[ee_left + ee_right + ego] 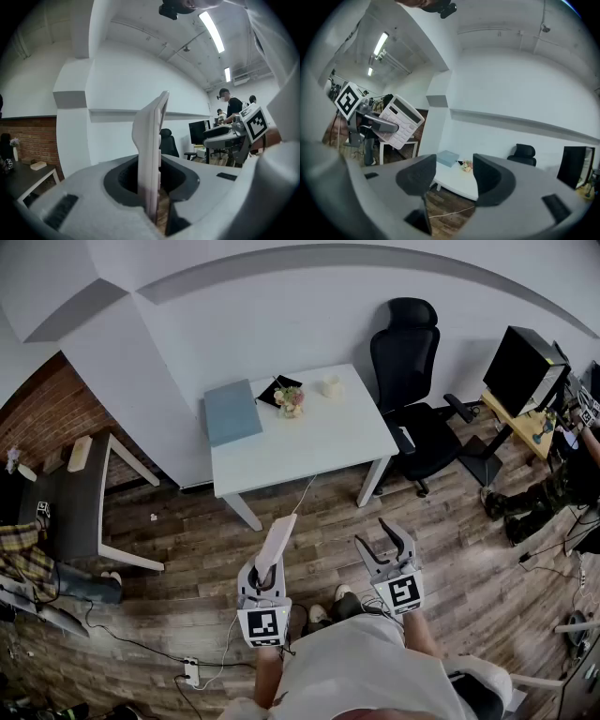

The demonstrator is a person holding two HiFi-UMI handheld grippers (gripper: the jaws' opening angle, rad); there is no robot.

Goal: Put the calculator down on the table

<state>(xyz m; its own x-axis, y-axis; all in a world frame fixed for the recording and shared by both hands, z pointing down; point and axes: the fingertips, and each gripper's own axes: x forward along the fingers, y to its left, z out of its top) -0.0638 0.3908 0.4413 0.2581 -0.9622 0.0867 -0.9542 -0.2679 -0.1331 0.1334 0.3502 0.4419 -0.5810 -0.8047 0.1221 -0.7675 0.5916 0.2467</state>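
While the left tool point(266, 577) clamps the calculator point(277, 542) by its lower end, edge-up and well short of the bench point(309, 446), the right tool point(382, 542) stands slightly parted and empty. The calculator looks light, stiff and smooth, so it may pivot; grip across its flat faces, below the keys.

even, cool light falls from the ceiling tubes point(211, 32), shadows lie soft under the white table point(309, 442), and all views bow hard and darken at their rims.
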